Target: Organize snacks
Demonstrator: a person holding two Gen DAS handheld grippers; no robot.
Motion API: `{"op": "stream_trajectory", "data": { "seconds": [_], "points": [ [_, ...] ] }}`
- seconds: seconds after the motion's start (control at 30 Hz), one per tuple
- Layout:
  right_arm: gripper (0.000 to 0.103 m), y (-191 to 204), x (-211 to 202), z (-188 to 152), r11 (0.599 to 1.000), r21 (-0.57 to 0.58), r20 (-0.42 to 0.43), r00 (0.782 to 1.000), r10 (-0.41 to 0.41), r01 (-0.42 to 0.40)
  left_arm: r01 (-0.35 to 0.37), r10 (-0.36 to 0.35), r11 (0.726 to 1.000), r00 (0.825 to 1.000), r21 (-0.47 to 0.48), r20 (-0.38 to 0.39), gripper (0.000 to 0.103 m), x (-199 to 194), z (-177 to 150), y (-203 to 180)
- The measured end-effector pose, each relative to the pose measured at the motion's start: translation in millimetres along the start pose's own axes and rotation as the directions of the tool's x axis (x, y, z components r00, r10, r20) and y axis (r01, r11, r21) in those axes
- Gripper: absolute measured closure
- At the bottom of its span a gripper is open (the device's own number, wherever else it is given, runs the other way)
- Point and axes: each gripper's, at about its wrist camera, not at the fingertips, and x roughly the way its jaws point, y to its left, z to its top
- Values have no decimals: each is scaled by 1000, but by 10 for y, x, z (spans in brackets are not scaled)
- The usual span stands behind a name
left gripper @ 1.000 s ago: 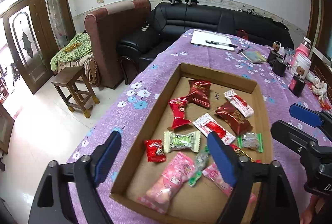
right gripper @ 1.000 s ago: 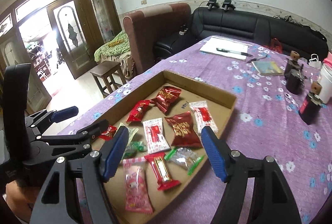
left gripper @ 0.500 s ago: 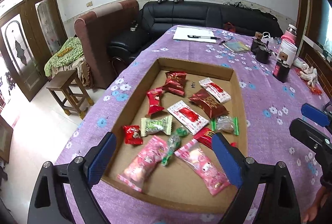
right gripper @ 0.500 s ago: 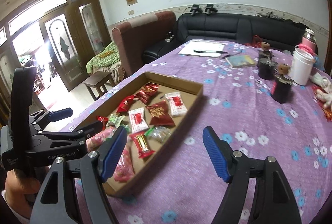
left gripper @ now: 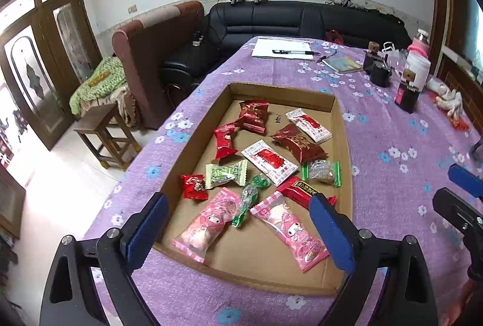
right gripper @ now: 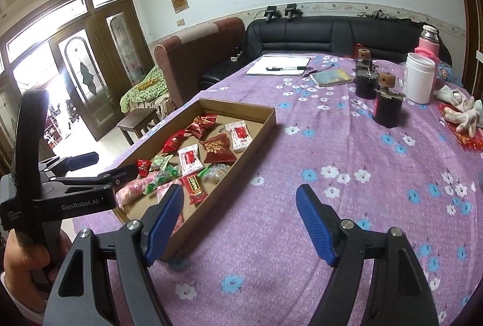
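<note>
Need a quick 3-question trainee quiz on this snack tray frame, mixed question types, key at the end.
1. True or false: the left tongs hold a snack.
2. How many pink character packets lie in the cardboard tray?
3. What lies on the white paper at the table's far end? A) pen B) spoon C) phone

Key: 1 false, both the left and the right tongs are open and empty, the left jaws just having been opening; 2 two; 3 A.
</note>
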Motion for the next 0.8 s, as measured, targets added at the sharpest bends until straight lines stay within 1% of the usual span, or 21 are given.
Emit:
{"op": "stream_trajectory", "data": {
  "seconds": [0.03,0.17,0.37,0.47,0.53,0.6,0.63,0.8],
  "points": [
    [27,-2,-16,-10,1000,1,1,1000,1,-1,-4,4,1000,1000,9,5,3,-19,-2,-14],
    [27,-5,-76,-57,1000,-1,5,1000,-5,5,-18,18,1000,1000,11,8,2,-73,-4,-30],
    [26,-19,-142,-101,1000,5,10,1000,-9,9,7,-7,1000,1000,18,23,2,-161,-1,-61],
    [26,-22,-177,-118,1000,7,15,1000,-10,10,-1,-1,999,999,39,34,1,-207,2,-111],
    [26,-27,-191,-119,1000,8,17,1000,-11,11,16,-19,998,999,58,47,1,-254,-8,-149],
    [26,-26,-207,-131,1000,7,19,1000,-11,11,23,-25,999,998,45,53,1,-293,-14,-152],
    [26,-25,-212,-137,1000,7,19,1000,-12,12,45,-46,999,997,31,59,1,-314,-15,-136],
    [26,-38,-231,-165,1000,7,19,1000,-20,20,88,-85,995,995,-38,58,1,-325,-9,-26]
  ]
}}
